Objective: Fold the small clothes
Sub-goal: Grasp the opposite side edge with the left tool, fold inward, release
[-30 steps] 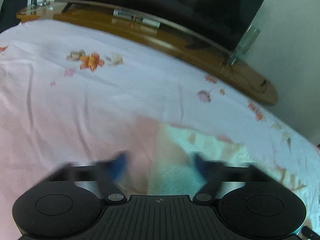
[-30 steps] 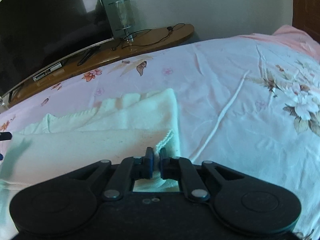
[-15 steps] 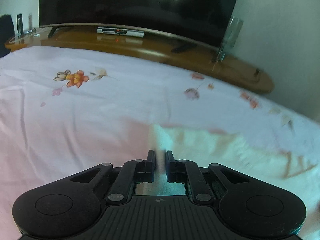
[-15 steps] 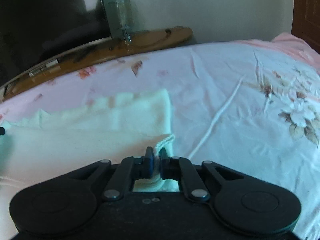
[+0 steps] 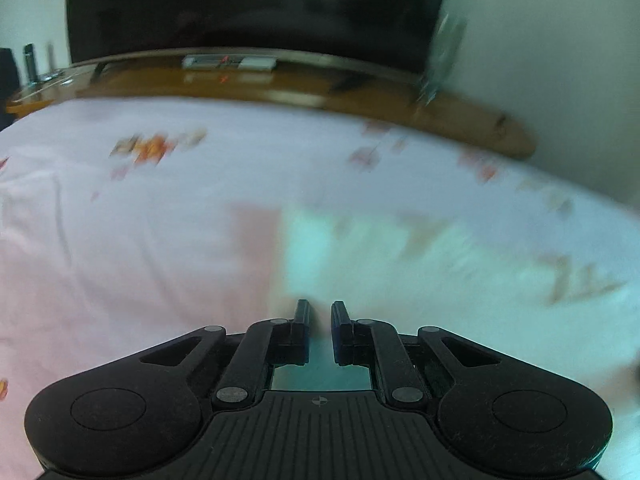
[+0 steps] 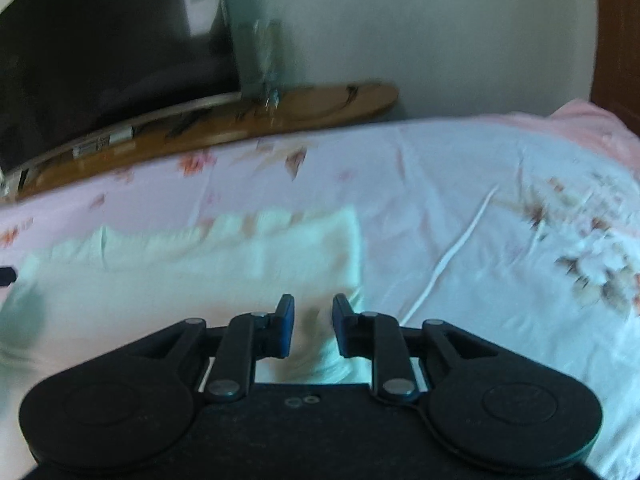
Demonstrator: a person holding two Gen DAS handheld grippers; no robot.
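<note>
While the pale mint-green cloth (image 6: pixel 192 280) lies spread on the pink floral bedsheet (image 6: pixel 460 184), the right gripper (image 6: pixel 313 332) has just been opening: its jaws stand a little apart at the cloth's near right corner, with fabric between them that the pads do not visibly press. At the cloth's left edge (image 5: pixel 320 248), the left gripper (image 5: pixel 319 332) has its jaws drawn nearly together, pinching the fabric. Beyond the bed stand a wooden TV stand (image 5: pixel 280 88) and a dark television (image 5: pixel 248 4).
</note>
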